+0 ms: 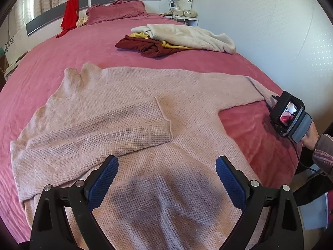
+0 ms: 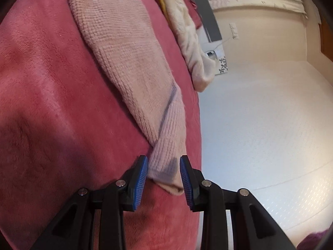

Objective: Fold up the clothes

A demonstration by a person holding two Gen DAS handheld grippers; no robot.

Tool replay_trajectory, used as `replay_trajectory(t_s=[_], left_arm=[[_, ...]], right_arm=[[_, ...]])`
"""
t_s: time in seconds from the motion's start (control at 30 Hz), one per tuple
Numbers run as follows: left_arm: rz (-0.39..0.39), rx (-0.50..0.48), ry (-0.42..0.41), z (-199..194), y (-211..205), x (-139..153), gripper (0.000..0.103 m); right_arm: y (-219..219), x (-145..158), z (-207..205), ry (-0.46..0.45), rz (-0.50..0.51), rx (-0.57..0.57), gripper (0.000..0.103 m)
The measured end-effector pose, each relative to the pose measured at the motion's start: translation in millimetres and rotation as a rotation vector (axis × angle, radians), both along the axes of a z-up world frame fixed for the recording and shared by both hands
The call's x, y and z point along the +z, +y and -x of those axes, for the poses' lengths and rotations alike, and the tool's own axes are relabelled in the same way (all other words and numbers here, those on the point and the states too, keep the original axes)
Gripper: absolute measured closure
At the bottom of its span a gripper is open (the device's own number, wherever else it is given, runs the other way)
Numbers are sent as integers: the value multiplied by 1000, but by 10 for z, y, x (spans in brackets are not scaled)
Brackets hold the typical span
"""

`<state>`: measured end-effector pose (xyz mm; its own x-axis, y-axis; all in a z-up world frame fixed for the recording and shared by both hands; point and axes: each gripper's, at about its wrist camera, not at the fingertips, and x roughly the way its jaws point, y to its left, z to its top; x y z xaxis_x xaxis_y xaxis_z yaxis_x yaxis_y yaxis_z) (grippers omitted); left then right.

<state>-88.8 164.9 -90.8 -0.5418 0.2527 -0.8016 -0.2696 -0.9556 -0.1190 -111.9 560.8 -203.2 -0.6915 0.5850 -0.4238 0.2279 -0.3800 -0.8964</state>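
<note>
A pale pink knitted sweater lies flat on the bed's pink cover, collar toward the headboard. Its knit shows a square block pattern with ribbed cuffs. One sleeve is folded across the chest; the other sleeve stretches out to the bed's edge, its cuff slightly twisted. The right gripper has that cuff between its blue pads, one pad touching the knit, the other with a thin gap, so no firm clamp shows. The left gripper hangs wide apart over the sweater's lower body, grasping nothing. Farther up the bed sits a pile of cream, yellow and maroon clothes.
</note>
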Motion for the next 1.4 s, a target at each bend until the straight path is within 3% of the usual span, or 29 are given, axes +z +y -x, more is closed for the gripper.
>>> replay_trajectory(t_s=[0.1, 0.3, 0.37, 0.5, 0.57, 0.8, 1.03, 1.2, 1.4], left_arm=[[-8, 10, -1, 8, -37, 21, 7], [-9, 21, -22, 31, -67, -20, 7], [-12, 24, -28, 34, -78, -35, 7], [-16, 38, -34, 49, -127, -51, 7], [-18, 48, -36, 60, -166, -54, 7], [-61, 88, -51, 42, -329, -55, 7], [-26, 87, -37, -87, -558, -43, 7], [-12, 133, -39, -209, -980, -48, 7], [15, 198, -39, -301, -1581, -47, 7]], right_arm=[[-55, 16, 28, -18, 16, 10, 71], [149, 26, 327, -24, 82, -134, 67], [180, 36, 392, -37, 104, -146, 73], [281, 95, 506, -60, 199, -194, 97], [324, 171, 490, -63, 271, -209, 98], [559, 624, 409, -94, 648, -330, 98], [579, 1254, 325, -171, 1153, -425, 98], [-86, 1713, 260, -322, 1517, -345, 98], [-1434, 2119, 596, -555, 1645, -135, 98]])
